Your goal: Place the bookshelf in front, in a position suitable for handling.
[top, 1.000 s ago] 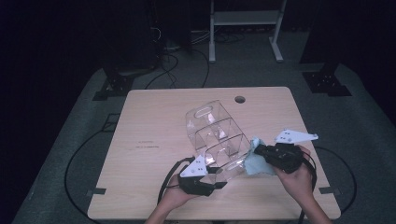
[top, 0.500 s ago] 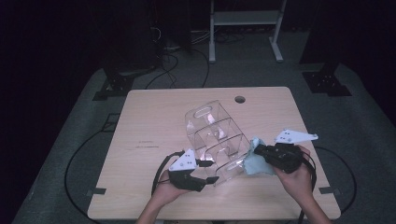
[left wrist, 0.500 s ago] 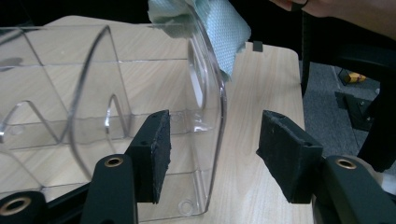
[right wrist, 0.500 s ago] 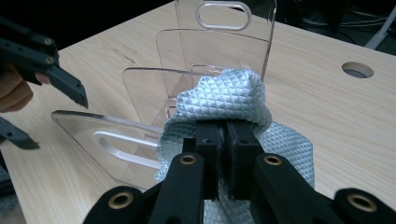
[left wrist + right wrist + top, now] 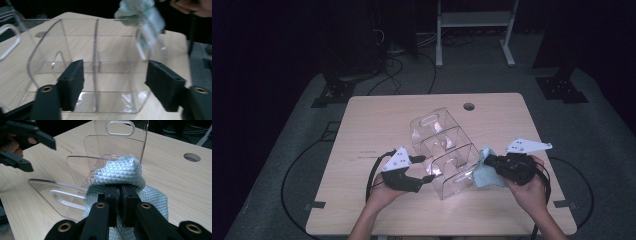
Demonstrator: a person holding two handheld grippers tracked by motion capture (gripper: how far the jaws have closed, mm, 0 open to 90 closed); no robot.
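A pale blue cloth (image 5: pixel 125 173) is pinched between the jaws of the right tongs (image 5: pixel 119 195), which are pressed together on a fold of it, so that the free part bulges out in front and can be rubbed against a surface. In the high view the right tongs (image 5: pixel 492 162) are held at the right side of the clear rack (image 5: pixel 444 150), with the cloth (image 5: pixel 487 172) touching its near end wall; it is judged that this wall is being wiped. The left tongs (image 5: pixel 115 82) are spread wide, one jaw before each half of the near end of the rack (image 5: pixel 95 65), without touching it; probably the rack is meant to be steadied from this side while the cloth (image 5: pixel 140 15) pushes from the other. The rack stands near the middle of the table (image 5: pixel 377 120), its dividers upright and a slot handle at the far end. In the high view the left tongs (image 5: pixel 424 167) are seen just beside the left corner of the rack. No brand, label or writing can be read on anything.
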